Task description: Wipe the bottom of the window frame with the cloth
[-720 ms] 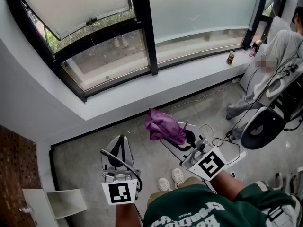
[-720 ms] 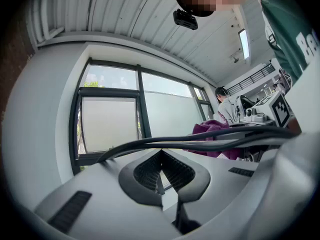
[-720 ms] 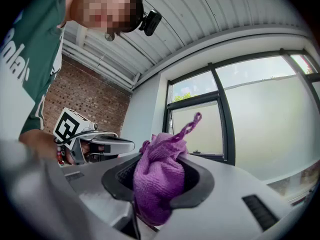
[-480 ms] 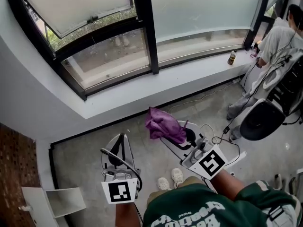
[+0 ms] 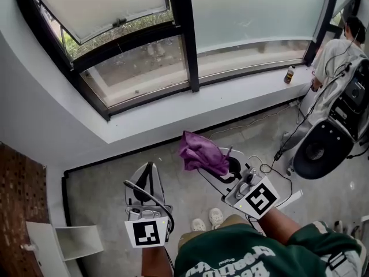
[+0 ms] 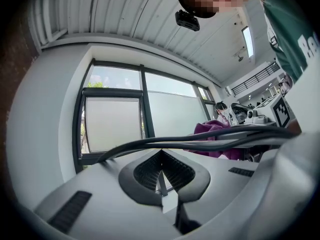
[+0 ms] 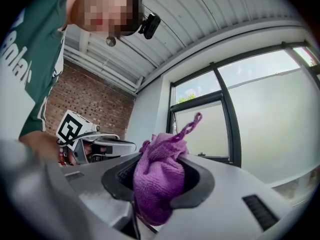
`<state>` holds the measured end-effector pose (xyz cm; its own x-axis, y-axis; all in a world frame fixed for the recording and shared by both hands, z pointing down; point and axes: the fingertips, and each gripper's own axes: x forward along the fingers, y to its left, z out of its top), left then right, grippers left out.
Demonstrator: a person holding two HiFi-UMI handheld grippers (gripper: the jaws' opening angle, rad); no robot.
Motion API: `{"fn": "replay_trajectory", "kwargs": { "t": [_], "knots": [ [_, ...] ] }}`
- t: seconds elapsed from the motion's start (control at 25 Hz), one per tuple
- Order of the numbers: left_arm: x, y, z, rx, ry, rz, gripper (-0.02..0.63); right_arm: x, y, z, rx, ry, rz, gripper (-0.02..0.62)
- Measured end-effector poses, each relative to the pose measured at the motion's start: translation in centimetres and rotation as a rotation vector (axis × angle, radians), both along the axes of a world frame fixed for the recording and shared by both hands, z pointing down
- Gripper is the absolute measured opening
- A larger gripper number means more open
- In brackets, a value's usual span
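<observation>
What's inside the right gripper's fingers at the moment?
A bunched purple cloth, clamped by the right gripper, with a loop sticking up. It covers the inner faces of the fingers, so the contact itself is hidden.

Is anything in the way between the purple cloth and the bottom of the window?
Nothing visible. The right gripper holds the purple cloth in the air, and only bare white sill lies before the window frame's bottom rail. A bottle stands far off to the right.
</observation>
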<state>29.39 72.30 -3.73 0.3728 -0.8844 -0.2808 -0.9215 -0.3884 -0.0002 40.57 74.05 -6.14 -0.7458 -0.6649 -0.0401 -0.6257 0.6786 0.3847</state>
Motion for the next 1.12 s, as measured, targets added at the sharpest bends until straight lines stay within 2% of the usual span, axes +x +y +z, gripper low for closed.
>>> {"fn": "replay_trajectory", "kwargs": {
  "t": [0.76,1.12],
  "knots": [
    [1.3,-3.0,-1.1,-0.004,0.01,-0.08,0.005,1.7,-3.6,-0.3,-0.013,0.009,-0.057,0.149],
    [1.3,-6.5,-0.5,-0.018,-0.014,-0.073,0.005,1.7,-7.4,0.3,-0.018,0.008,-0.071,0.15]
  ]
}}
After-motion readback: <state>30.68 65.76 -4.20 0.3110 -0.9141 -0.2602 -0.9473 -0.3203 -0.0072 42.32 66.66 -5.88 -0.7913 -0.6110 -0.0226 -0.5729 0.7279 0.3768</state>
